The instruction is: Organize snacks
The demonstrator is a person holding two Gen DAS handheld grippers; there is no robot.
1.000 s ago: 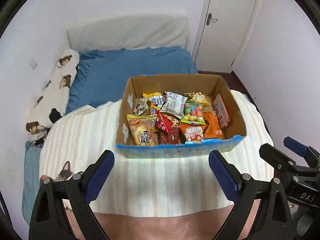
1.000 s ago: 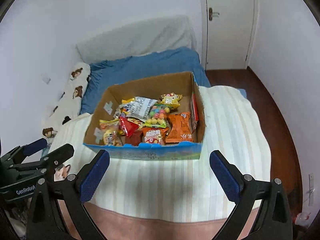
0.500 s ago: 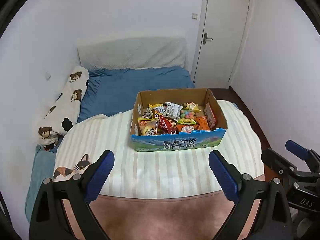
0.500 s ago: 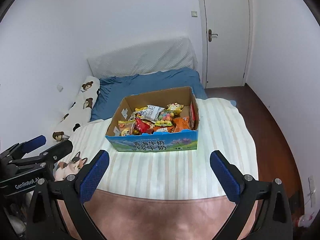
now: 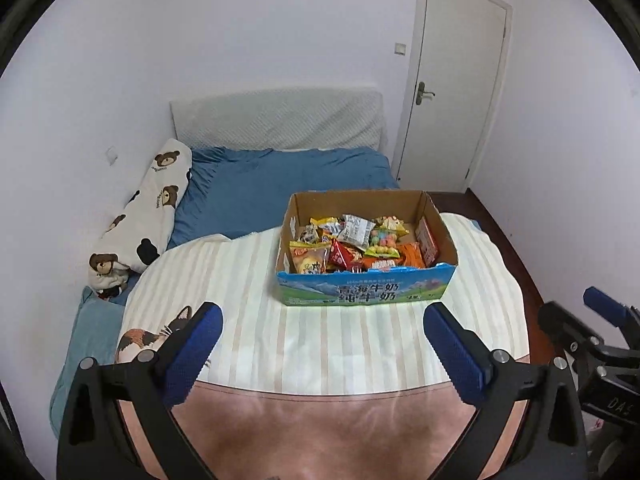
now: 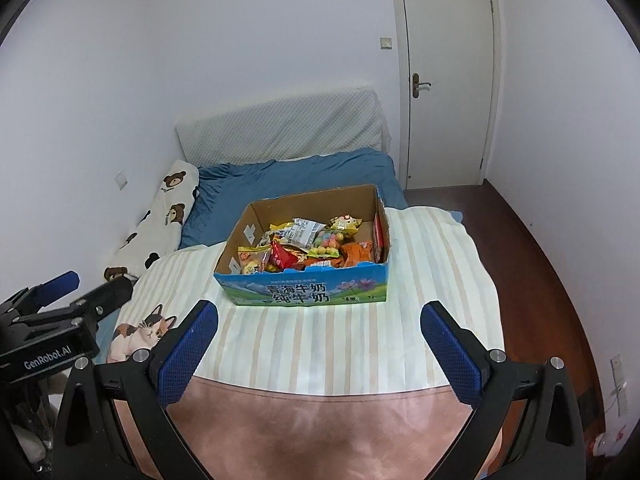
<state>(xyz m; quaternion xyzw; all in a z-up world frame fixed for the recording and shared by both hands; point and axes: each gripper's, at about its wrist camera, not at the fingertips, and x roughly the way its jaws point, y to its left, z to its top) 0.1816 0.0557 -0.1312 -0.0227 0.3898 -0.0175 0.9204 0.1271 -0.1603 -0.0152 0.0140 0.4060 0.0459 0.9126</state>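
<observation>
An open cardboard box [image 5: 366, 292] with a blue printed front stands on the striped blanket, filled with several colourful snack packets [image 5: 352, 244]. The right wrist view shows the same box [image 6: 304, 292] and snacks [image 6: 308, 248]. My left gripper [image 5: 322, 316] hangs well short of the box; its jaws are opening, with nothing between them. My right gripper [image 6: 319, 310] is also back from the box, open and empty. Each gripper shows at the edge of the other's view: the right gripper [image 5: 592, 328] and the left gripper [image 6: 68, 292].
The box rests on a cream striped blanket [image 5: 340, 344] with a cat print [image 5: 152, 332]. Beyond it lie a blue sheet [image 5: 280, 184] and a bear-print pillow [image 5: 152, 200] along the left wall. A white door [image 5: 452, 92] and dark wooden floor [image 6: 540, 248] are on the right.
Both grippers have drawn back and upward from the box, which now looks smaller and farther off. More of the room and the box's printed front have come into view.
</observation>
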